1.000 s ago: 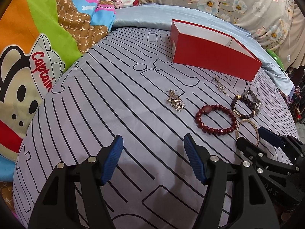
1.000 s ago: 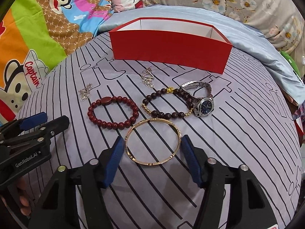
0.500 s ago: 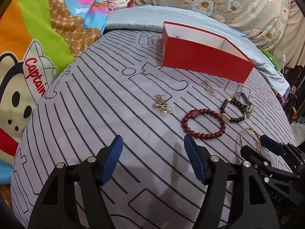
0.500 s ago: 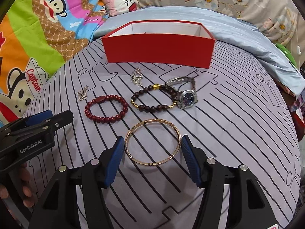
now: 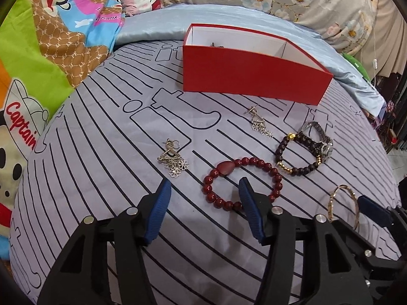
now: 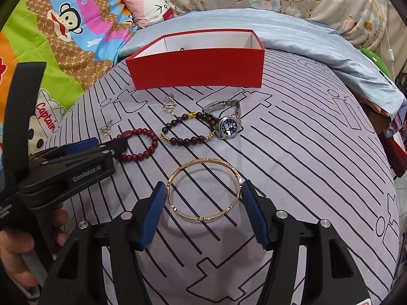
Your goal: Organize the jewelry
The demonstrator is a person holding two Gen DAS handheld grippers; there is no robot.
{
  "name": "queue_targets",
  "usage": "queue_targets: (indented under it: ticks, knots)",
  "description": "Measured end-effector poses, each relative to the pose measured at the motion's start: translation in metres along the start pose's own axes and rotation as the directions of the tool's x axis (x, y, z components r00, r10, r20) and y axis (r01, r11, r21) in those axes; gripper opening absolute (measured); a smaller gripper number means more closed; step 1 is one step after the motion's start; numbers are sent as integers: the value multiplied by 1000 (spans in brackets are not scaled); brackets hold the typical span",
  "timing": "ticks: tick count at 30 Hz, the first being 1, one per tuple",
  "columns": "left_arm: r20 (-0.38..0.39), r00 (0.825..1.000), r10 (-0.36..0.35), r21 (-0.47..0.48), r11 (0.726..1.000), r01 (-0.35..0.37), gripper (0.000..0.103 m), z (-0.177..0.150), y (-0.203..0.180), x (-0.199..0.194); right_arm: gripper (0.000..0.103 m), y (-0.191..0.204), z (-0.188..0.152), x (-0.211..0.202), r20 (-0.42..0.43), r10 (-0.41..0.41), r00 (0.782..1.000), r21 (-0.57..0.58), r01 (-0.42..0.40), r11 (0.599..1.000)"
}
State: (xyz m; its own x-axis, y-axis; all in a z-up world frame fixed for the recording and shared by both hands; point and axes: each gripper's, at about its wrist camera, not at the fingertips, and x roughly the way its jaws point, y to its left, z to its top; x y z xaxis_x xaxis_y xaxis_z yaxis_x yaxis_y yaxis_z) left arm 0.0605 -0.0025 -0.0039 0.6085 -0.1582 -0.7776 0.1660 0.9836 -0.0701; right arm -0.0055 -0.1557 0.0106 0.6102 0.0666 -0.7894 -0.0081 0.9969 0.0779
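Two hand-held grippers hang over the bed, both with blue pads apart and nothing clamped. In the left wrist view the left hand-held gripper (image 5: pixel 204 190) sits low centre, its jaws closing; its right pad covers the near arc of the red bead bracelet (image 5: pixel 244 181), so whether it touches the beads cannot be told. The bracelet's left half lies between the pads. In the right wrist view the right hand-held gripper (image 6: pixel 203 192) brackets the gold bangle (image 6: pixel 204 189), which lies flat on the striped grey sheet (image 6: pixel 305 167), pads just beside its rim; contact is unclear. Further up the frame lie the dark bead bracelet (image 6: pixel 188 132) and the wristwatch (image 6: pixel 227 122), touching, and two small flower earrings, fine detail lost. The red box (image 6: pixel 195 70) stands at upper centre; something dark peeks over its front wall, unidentifiable.
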Motion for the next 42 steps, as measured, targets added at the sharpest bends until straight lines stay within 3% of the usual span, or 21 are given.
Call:
queue_targets:
  ticks: [6, 14, 26, 42]
  knots:
    - [16, 1000, 15, 38, 999, -16, 39, -1, -7, 2, 59, -4, 0, 2, -4, 2, 1000, 13, -2, 1000]
    - [11, 1000, -12, 36, 999, 12, 9, 1, -7, 2, 59, -4, -1, 3, -6, 6, 1000, 15, -5, 1000]
    - [3, 994, -108, -11, 994, 108, 8, 1, -5, -24, 59, -9, 3, -15, 25, 8, 1000, 34, -9, 999]
    - [102, 977, -185, 28, 983, 183, 8, 22, -20, -96, 59, -21, 18, -53, 109, 15, 994, 71, -23, 997]
